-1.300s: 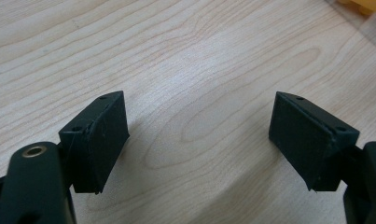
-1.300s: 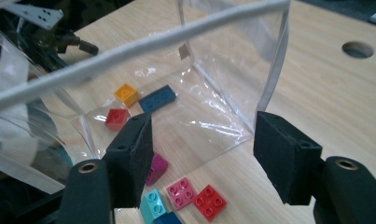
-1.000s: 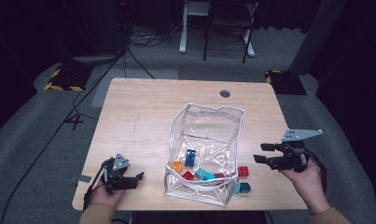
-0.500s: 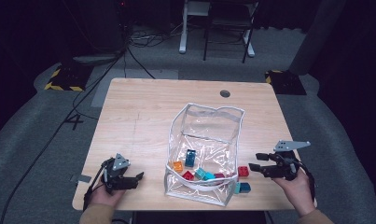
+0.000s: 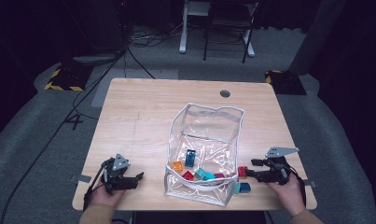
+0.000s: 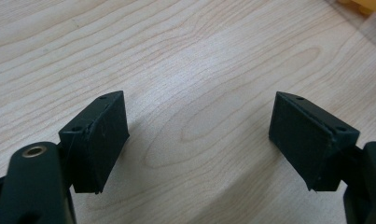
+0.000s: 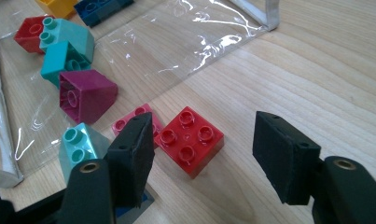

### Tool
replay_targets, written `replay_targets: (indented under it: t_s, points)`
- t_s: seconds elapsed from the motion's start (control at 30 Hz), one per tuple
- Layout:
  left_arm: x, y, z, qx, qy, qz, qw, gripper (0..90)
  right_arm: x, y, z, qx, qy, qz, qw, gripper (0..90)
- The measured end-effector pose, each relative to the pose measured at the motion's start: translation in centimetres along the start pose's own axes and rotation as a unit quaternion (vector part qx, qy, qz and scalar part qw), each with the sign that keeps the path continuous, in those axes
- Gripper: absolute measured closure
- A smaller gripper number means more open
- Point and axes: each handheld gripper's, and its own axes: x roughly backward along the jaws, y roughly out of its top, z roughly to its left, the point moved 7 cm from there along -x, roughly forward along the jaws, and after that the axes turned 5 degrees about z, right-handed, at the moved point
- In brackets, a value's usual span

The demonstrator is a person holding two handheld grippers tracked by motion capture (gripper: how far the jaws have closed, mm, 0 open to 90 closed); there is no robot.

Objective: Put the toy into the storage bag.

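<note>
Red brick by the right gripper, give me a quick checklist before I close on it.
1. Right gripper jaws open: ok.
2. Red brick lined up between the jaws: ok, though nearer the left jaw.
3. Brick clear of the clear bag: ok, it lies on the bare table.
4. Pink brick touching it could get caught: not ok.
5. Jaws low enough to grip: cannot tell.
6. Left gripper out of the way: ok.

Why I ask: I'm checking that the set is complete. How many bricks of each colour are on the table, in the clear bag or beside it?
red bricks: 2
teal bricks: 3
orange brick: 1
dark blue brick: 1
magenta brick: 1
pink brick, partly behind a jaw: 1
blue brick, mostly hidden: 1
Total: 10
</note>
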Motion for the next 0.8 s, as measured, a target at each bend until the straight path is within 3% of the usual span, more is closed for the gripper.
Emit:
replay_targets:
  t_s: [0.4, 0.5, 0.7, 0.8]
  points:
    - [0.0, 0.0, 0.0, 0.0, 0.0, 0.0, 1.0, 20.0, -1.7, -0.2, 0.4, 0.012, 0.001, 0.014, 0.9998, 39.2]
    - [0.0, 0.0, 0.0, 0.0, 0.0, 0.001, 1.0, 20.0, -2.0, -0.3, 0.5, 0.021, -0.008, 0.021, 0.9995, 39.4]
    - [0.0, 0.0, 0.0, 0.0, 0.0, 0.0, 1.0, 20.0, -2.4, -0.3, -0.5, 0.009, -0.023, 0.022, 0.9995, 41.5]
    - [0.0, 0.0, 0.0, 0.0, 0.0, 0.001, 1.0, 20.0, -2.6, -0.1, -1.1, 0.012, -0.036, 0.025, 0.999, 46.9]
